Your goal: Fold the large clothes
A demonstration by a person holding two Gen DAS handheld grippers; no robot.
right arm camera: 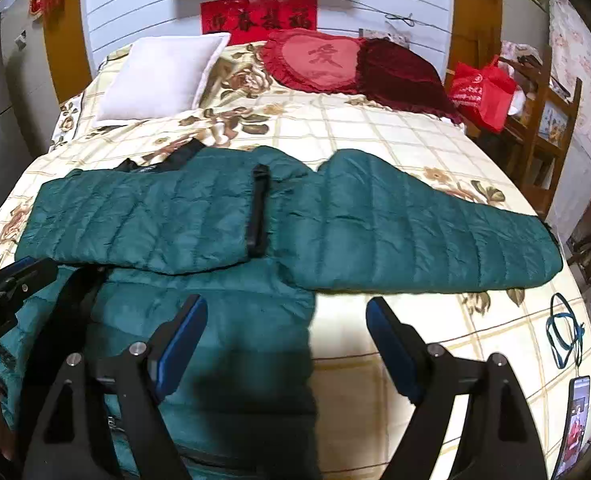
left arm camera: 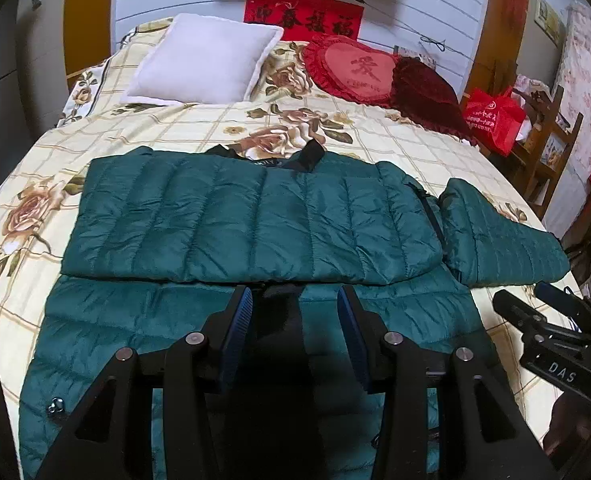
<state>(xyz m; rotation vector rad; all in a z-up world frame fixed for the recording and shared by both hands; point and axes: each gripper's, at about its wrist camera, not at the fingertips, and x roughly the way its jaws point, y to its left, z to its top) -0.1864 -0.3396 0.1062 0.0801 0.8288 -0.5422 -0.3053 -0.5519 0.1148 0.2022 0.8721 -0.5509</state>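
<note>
A dark green quilted puffer jacket (left arm camera: 251, 220) lies flat on the bed, one sleeve folded across its chest. The other sleeve (left arm camera: 503, 236) stretches out to the right; it also shows in the right wrist view (right arm camera: 423, 236). My left gripper (left arm camera: 294, 300) is open and empty, hovering over the jacket's lower middle near the black zipper. My right gripper (right arm camera: 286, 312) is open wide and empty, over the jacket's right hem edge (right arm camera: 255, 320), below the outstretched sleeve. Each gripper shows at the edge of the other's view: the right one (left arm camera: 551, 320) and the left one (right arm camera: 11, 284).
The bed has a floral checked cover (left arm camera: 375, 136). A white pillow (left arm camera: 207, 60) and red heart cushions (left arm camera: 359, 68) lie at the head. A phone (right arm camera: 575, 420) and a blue cord (right arm camera: 563, 328) lie near the right edge. A red bag (left arm camera: 495, 116) and wooden shelf stand beside the bed.
</note>
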